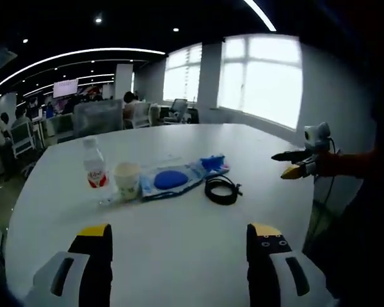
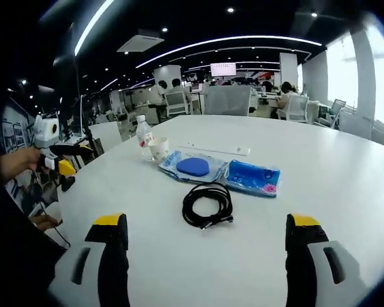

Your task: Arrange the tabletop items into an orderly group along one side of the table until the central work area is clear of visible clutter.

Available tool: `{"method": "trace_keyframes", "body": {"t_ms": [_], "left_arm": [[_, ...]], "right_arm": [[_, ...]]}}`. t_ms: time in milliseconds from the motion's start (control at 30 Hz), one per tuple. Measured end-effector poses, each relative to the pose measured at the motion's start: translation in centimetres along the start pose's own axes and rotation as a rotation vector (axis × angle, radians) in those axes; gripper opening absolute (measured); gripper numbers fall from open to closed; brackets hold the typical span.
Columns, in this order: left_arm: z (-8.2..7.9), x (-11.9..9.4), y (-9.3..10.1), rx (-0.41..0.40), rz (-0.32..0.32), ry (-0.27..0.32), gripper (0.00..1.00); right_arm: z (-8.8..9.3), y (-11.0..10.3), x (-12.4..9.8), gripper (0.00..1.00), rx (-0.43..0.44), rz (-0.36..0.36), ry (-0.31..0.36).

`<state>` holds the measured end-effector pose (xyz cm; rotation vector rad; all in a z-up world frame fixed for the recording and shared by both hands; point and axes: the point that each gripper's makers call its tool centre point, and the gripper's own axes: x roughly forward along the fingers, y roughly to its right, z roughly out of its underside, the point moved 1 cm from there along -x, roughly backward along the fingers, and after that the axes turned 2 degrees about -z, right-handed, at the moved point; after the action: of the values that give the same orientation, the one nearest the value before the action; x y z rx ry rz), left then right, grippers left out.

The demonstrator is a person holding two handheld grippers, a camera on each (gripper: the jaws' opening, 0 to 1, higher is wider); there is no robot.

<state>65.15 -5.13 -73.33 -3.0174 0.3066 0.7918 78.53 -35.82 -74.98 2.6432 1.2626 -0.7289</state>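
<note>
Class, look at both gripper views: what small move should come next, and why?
Probably ease the right tongs forward to the coiled black cable. Both tongs are open and empty, and the cable lies nearest, apart from the bottle, cup and blue packets grouped behind.

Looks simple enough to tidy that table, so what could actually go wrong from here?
The paper cup stands right against the water bottle, so a jaw reaching for one may well tip the other. The coiled black cable is loose and could drag or uncoil when lifted. Its end also lies close to the blue plastic packet, which might get pulled along.
</note>
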Motion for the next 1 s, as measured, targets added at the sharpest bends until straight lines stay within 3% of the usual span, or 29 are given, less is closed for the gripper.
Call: {"method": "trace_keyframes", "body": {"t_ms": [200,300,500,1000], "left_arm": [[0.3,-0.6,-0.1,-0.015,0.003,0.0,0.94],[0.5,-0.8,0.0,-0.026,0.005,-0.012,0.99],[0.2,-1.6,0.0,-0.033,0.012,0.006,0.99],[0.2,-1.7,-0.3,-0.04,0.029,0.003,1.0]], "right_arm": [[1.0,-0.4,-1.1,1.0,0.029,-0.01,-0.045],[1.4,-0.9,-1.4,1.0,0.003,-0.014,-0.055],[1.8,-1.3,-1.8,1.0,-0.029,-0.015,-0.076],[0.9,-1.9,-2.3,1.0,-0.024,-0.018,-0.09]]}}
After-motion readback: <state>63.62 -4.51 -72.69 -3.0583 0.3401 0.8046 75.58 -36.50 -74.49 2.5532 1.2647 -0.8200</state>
